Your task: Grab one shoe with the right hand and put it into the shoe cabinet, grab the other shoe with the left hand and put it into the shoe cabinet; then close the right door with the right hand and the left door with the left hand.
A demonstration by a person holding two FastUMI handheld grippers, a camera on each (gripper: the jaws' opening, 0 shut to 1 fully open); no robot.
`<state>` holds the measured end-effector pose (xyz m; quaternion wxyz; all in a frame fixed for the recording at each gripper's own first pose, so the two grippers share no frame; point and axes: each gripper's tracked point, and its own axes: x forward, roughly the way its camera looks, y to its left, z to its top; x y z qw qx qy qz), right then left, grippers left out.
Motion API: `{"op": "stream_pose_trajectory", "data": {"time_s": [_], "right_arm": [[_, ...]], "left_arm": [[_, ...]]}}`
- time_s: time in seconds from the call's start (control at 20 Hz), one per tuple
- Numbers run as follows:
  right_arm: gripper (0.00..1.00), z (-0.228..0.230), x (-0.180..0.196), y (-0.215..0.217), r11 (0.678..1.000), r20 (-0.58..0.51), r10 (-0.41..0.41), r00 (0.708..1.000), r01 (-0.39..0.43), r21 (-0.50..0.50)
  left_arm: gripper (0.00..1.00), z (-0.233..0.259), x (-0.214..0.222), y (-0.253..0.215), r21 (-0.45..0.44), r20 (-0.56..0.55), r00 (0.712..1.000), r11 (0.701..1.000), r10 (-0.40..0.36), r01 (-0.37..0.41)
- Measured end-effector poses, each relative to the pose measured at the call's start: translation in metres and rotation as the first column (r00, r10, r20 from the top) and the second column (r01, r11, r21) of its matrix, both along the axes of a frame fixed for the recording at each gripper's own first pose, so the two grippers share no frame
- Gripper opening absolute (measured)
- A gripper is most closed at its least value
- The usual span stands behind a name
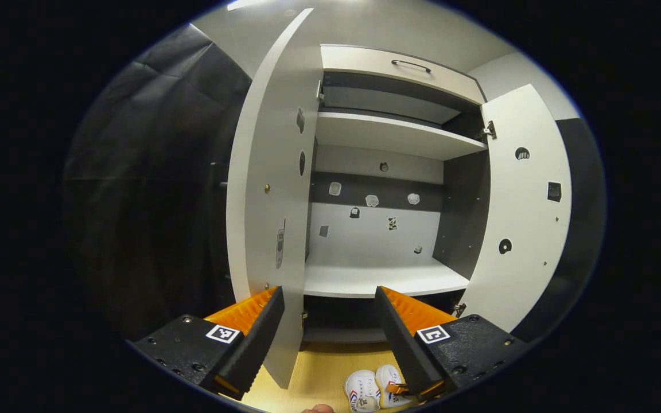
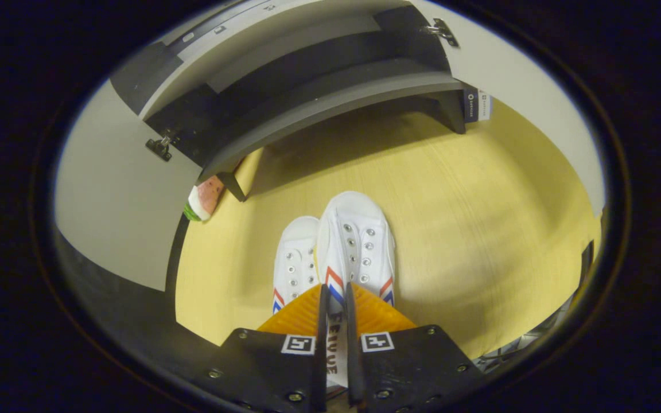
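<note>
In the right gripper view two white canvas shoes with red and blue stripes lie side by side on the wooden floor. My right gripper (image 2: 334, 293) is shut on the tongue of the right-hand shoe (image 2: 358, 241); the other shoe (image 2: 295, 261) lies just left of it. The open shoe cabinet (image 1: 385, 281) faces my left gripper (image 1: 328, 291), which hangs open and holds nothing, with the left door (image 1: 267, 172) and right door (image 1: 528, 201) both swung wide. Both shoes (image 1: 372, 390) show low in the left gripper view, below the cabinet.
The cabinet's dark base (image 2: 330, 109) stands on short legs above the wooden floor (image 2: 479, 201). A small red and green object (image 2: 204, 198) lies by the left leg. Light shelves (image 1: 393, 135) cross the cabinet, and a drawer with a handle (image 1: 411, 64) tops it.
</note>
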<state>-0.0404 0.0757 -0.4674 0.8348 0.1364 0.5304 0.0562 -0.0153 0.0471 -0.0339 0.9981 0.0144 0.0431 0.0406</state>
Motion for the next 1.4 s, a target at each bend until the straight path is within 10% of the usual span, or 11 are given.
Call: {"op": "stream_pose_trajectory", "data": {"time_s": [0.5,1.3,1.4], "right_arm": [[0.0,0.009,0.002,0.001,1.0,0.025,0.018,1.0,-0.019,0.012],[0.01,0.032,0.016,0.005,0.995,0.052,-0.033,0.998,0.028,0.092],[0.14,0.032,0.016,0.005,0.995,0.051,-0.038,0.998,0.033,0.098]], "left_arm": [[0.96,-0.002,-0.002,-0.004,-0.01,-0.006,1.0,1.0,-0.005,0.005],[0.93,-0.002,0.0,-0.003,-0.023,0.0,1.0,1.0,-0.005,0.005],[0.96,-0.001,0.001,-0.002,-0.026,0.0,1.0,1.0,-0.004,0.004]]}}
